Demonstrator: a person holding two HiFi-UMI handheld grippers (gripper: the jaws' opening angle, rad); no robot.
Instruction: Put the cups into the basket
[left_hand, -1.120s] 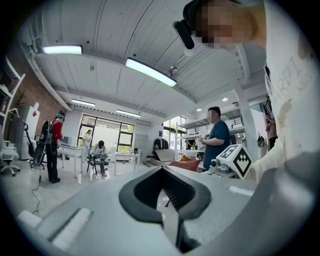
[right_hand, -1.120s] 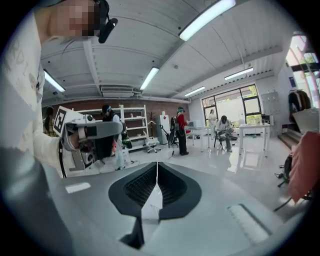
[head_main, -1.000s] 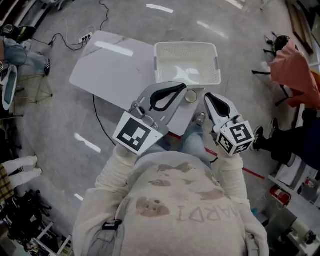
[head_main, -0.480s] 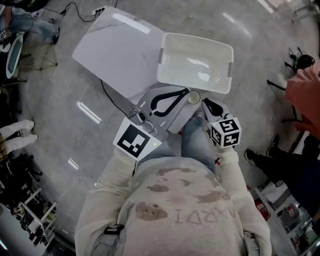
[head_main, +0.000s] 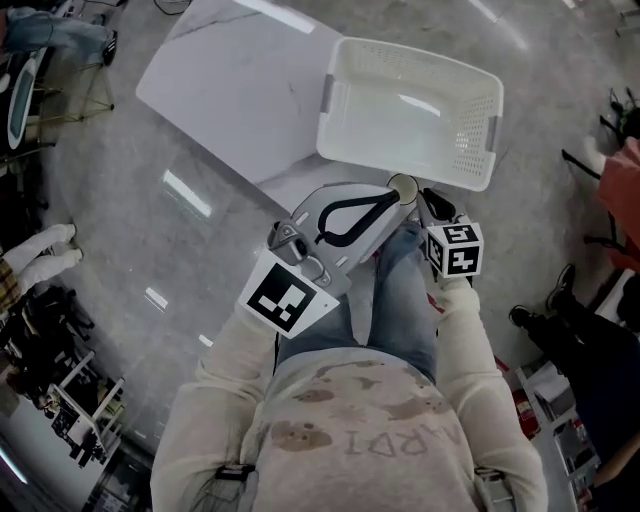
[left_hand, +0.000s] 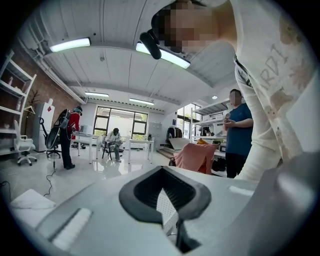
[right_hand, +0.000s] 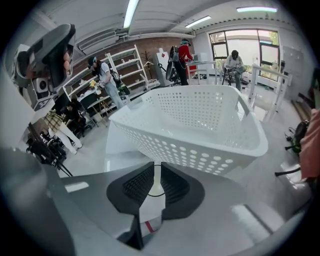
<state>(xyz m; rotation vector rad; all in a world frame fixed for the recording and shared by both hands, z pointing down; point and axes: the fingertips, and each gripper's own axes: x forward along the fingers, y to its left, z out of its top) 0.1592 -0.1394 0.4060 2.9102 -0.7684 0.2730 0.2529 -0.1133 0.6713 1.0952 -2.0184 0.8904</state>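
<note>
The white perforated basket stands on the white table, at its right end. A white paper cup with a red band sits just outside the basket's near wall, and my right gripper is shut on it, pads on both sides. The basket holds nothing that I can see. My left gripper hangs right beside the cup on its left, jaws shut and holding nothing. Whether the cup rests on the table or is lifted I cannot tell.
The table's near edge lies under both grippers, with my legs below it. A black cable runs over the table. Other people and desks stand around the room, and a pink-draped chair is close by.
The right gripper has come in from the right onto the cup. Both grippers and the cup now sit closer to the basket's near wall. My head view has shifted.
</note>
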